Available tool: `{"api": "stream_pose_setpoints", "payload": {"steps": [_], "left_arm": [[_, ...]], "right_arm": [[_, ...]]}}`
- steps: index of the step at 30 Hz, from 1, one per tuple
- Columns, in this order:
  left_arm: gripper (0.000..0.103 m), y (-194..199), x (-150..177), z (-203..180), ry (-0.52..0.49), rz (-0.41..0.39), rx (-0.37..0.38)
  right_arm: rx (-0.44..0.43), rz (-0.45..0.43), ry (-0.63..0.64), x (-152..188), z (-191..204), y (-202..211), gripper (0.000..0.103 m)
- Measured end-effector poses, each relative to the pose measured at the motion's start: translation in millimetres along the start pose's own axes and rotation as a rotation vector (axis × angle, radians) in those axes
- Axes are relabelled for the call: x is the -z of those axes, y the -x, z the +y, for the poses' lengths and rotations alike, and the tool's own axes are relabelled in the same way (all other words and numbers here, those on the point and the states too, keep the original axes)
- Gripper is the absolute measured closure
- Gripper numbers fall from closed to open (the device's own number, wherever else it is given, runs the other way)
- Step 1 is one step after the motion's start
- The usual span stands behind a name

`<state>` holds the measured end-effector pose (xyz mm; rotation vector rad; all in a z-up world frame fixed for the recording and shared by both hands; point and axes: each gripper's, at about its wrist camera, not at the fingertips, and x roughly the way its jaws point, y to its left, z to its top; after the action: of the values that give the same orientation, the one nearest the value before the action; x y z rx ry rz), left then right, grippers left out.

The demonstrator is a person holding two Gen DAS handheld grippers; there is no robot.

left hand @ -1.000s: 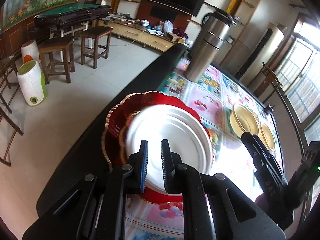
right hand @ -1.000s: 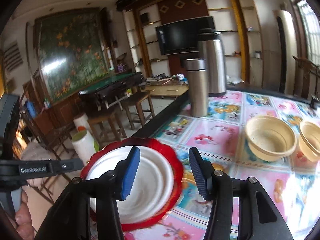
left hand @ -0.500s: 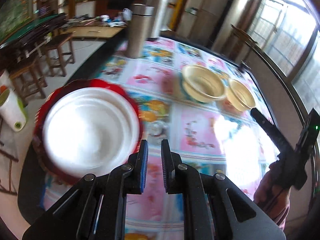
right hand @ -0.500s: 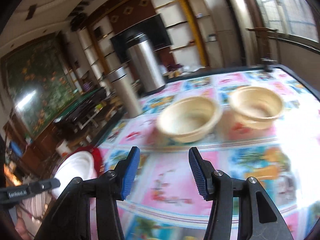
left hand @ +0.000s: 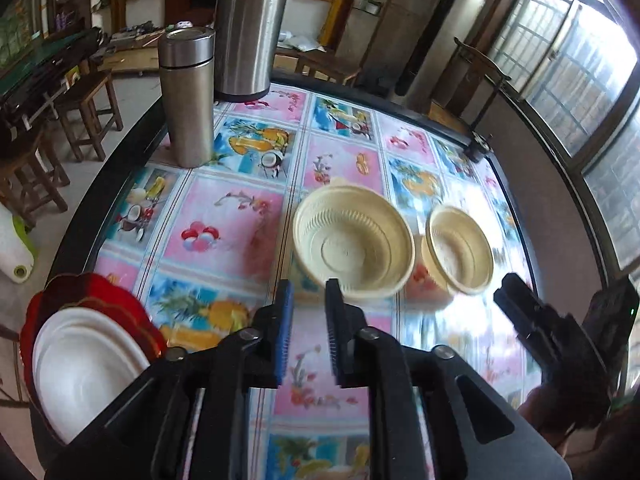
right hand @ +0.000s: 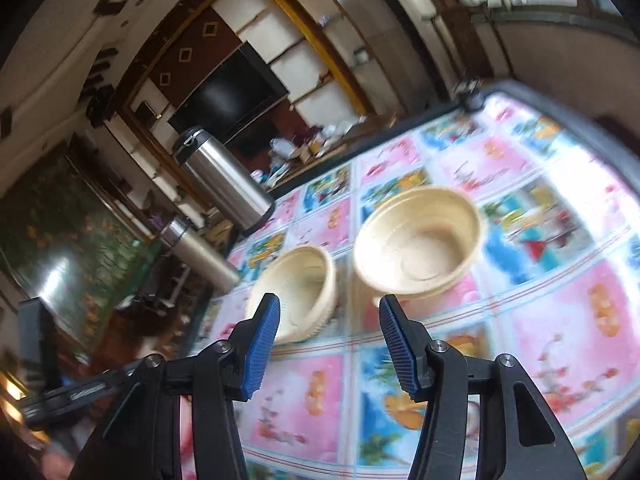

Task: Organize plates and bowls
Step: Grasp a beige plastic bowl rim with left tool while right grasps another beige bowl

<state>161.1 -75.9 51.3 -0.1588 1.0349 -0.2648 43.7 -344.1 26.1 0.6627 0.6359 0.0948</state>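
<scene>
A white plate (left hand: 86,364) lies in a red plate (left hand: 90,300) at the near left edge of the table (left hand: 248,216). Two cream bowls stand side by side mid-table, both holding nothing: a big bowl (left hand: 352,246) and a small bowl (left hand: 460,256). The left claw (left hand: 308,332), fingers nearly together and gripping nothing, sits just short of the big bowl. The right claw (right hand: 328,344), fingers wide apart, hangs before both bowls. Two steel flasks (left hand: 188,96) stand at the far left.
</scene>
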Motion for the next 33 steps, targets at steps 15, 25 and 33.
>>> {"api": "stream_pose_setpoints", "payload": {"steps": [15,25,33], "left_arm": [[0.054,-82.5,-20.0,28.6,0.237,0.018,0.063],[0.054,-111.8,-22.8,27.8,0.244,0.055,0.133],[0.054,-122.9,-18.9,26.8,0.243,0.076,0.184]], "right_arm": [[-0.047,0.160,-0.111,-8.3,3.1,-114.7,0.049],[-0.008,0.148,-0.093,-0.5,-2.2,-131.0,0.049],[-0.011,0.127,-0.104,0.6,-6.2,-132.1,0.049]]}}
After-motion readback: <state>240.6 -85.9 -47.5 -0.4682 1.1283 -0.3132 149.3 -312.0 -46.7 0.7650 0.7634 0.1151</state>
